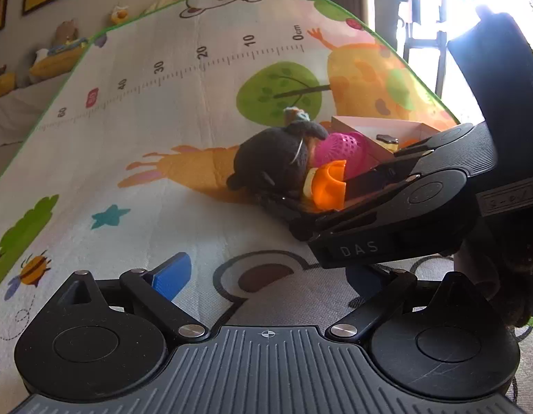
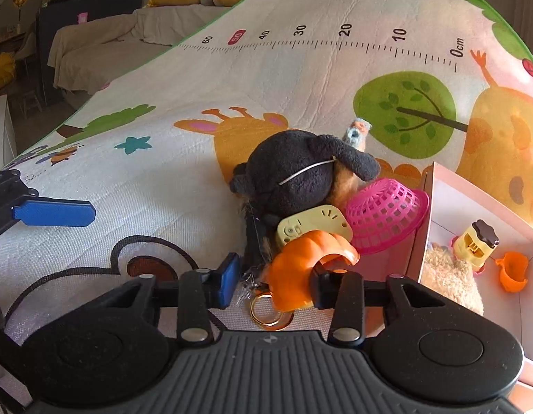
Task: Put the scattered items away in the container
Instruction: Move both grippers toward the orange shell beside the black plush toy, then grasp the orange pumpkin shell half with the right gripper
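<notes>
On the printed play mat (image 2: 232, 79), toward the side where the ruler scale reaches its zero mark, the scattered toys lie heaped against the outside wall of an open pink box (image 2: 435, 207). The heap is a dark plush toy (image 2: 294, 179), an overturned magenta mesh basket (image 2: 387, 214) leaning on the box wall, a pale yellow plastic piece (image 2: 315, 226) wedged between plush and basket, and an orange pumpkin-shaped toy (image 2: 304, 262) at the near end with a gold ring (image 2: 266, 312) lying on the mat just under it. Inside the box sit a small yellow toy with a brown top (image 2: 475, 243), a small orange cup (image 2: 513, 270) beside it and a beige fluffy item (image 2: 453, 276) in the near corner. The right gripper (image 2: 277, 276) has its jaws drawn in narrow around the orange pumpkin toy, the blue finger (image 2: 228, 279) at its left side and the other finger under its right lobe; whether the pads actually press on it I cannot tell. The left gripper (image 1: 266, 286) hovers over the mat nearer the middle, away from the heap, jaws spread wide with nothing between them, one blue finger (image 1: 173, 276) showing clearly and the other hidden behind the right gripper's body.
</notes>
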`<action>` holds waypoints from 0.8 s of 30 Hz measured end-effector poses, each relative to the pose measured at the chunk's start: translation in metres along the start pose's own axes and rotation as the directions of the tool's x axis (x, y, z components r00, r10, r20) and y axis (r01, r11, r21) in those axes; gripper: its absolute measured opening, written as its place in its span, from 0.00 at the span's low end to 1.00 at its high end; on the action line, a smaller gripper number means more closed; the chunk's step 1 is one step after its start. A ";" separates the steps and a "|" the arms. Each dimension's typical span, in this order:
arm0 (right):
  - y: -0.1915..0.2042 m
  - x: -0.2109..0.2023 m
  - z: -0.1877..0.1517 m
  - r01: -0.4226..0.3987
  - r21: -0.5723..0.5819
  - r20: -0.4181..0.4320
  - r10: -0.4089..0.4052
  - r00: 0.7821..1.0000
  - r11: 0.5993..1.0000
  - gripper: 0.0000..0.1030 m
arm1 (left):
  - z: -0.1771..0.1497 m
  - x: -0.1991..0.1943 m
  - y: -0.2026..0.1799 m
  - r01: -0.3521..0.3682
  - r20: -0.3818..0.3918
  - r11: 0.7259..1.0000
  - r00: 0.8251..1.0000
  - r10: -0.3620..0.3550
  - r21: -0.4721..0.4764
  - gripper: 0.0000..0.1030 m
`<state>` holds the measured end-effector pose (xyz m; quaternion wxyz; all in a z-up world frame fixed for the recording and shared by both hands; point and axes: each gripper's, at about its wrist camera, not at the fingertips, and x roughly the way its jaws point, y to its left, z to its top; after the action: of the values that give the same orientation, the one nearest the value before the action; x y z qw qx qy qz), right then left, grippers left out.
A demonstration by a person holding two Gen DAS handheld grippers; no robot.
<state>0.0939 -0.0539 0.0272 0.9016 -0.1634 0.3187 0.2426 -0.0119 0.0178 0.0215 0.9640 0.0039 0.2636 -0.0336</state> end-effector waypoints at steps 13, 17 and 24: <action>-0.045 -0.102 -0.078 -0.031 0.206 -0.005 0.033 0.999 0.978 0.08 | -0.009 -0.010 -0.010 0.117 -0.058 0.993 0.992 -0.115 0.027 0.97; -0.064 -0.120 -0.107 0.060 0.319 -0.017 -0.058 0.998 0.946 0.09 | -0.012 -0.011 -0.023 0.130 -0.092 0.990 0.988 -0.125 0.054 0.97; -0.082 -0.141 -0.137 0.163 0.465 0.007 -0.188 0.982 0.870 0.56 | -0.001 0.010 -0.035 0.075 -0.134 0.996 0.989 -0.068 0.051 0.97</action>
<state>-0.0250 -0.2307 0.0284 0.9408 0.0342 0.3274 0.0811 -0.0058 -0.0178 0.0161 0.9422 0.0235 0.3257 -0.0750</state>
